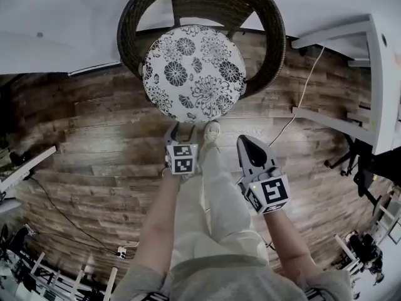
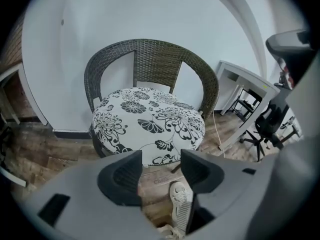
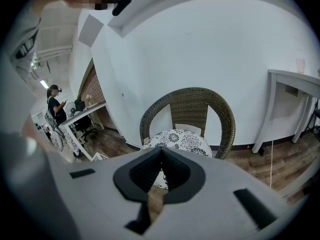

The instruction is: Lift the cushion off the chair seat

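A round white cushion with black flowers (image 1: pixel 194 74) lies on the seat of a dark wicker chair (image 1: pixel 269 36) against the white wall. My left gripper (image 1: pixel 180 130) hovers over the floor just short of the cushion's front edge, open and empty. In the left gripper view the cushion (image 2: pixel 147 121) fills the middle, beyond the left gripper (image 2: pixel 159 171). My right gripper (image 1: pixel 244 143) is lower right of the cushion, well clear of it, jaws together and empty. The right gripper view has the cushion (image 3: pixel 181 139) and chair (image 3: pixel 200 101) past the right gripper (image 3: pixel 161 153).
My shoe (image 1: pixel 211 133) stands on the wood floor right in front of the chair. A white desk (image 1: pixel 369 74) with a hanging cable (image 1: pixel 307 86) is at the right, with a black office chair (image 1: pixel 363 165) nearby. A person (image 3: pixel 55 104) stands far left by other desks.
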